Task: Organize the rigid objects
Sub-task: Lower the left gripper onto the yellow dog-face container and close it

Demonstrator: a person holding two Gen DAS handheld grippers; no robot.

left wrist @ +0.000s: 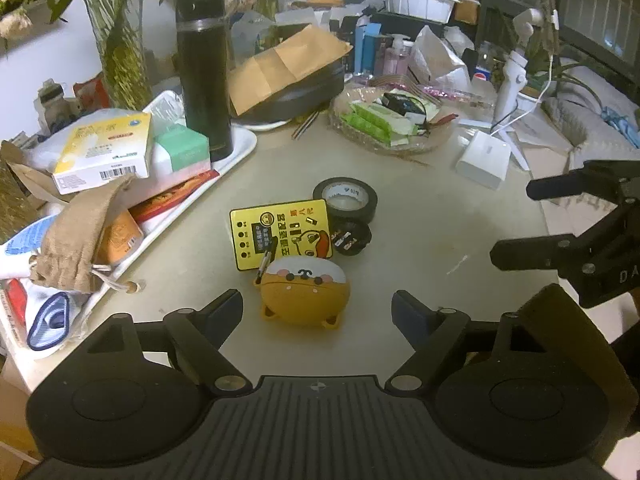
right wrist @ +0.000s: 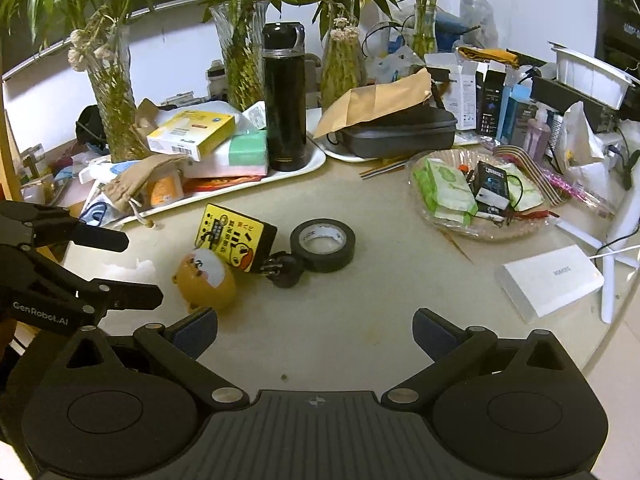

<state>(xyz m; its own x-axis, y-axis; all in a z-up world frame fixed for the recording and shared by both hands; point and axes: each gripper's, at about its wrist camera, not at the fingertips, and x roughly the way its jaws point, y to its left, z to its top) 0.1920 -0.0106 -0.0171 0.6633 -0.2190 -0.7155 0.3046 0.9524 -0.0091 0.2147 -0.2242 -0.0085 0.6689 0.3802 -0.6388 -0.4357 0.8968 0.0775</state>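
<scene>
On the table [left wrist: 400, 280], the orange bear-shaped case [left wrist: 305, 293], yellow adapter box [left wrist: 280, 236], black plug [left wrist: 351, 237] and black tape roll [left wrist: 345, 199] are sitting tightly clustered, suggesting the gathering is largely done; the left hand-held gripper [left wrist: 317, 312] is hovering wide open just short of the case, holding nothing; the right hand-held gripper [right wrist: 315, 330] is likewise gaping empty; the white box [right wrist: 550, 280] is lying well apart, possibly left to sort.
</scene>
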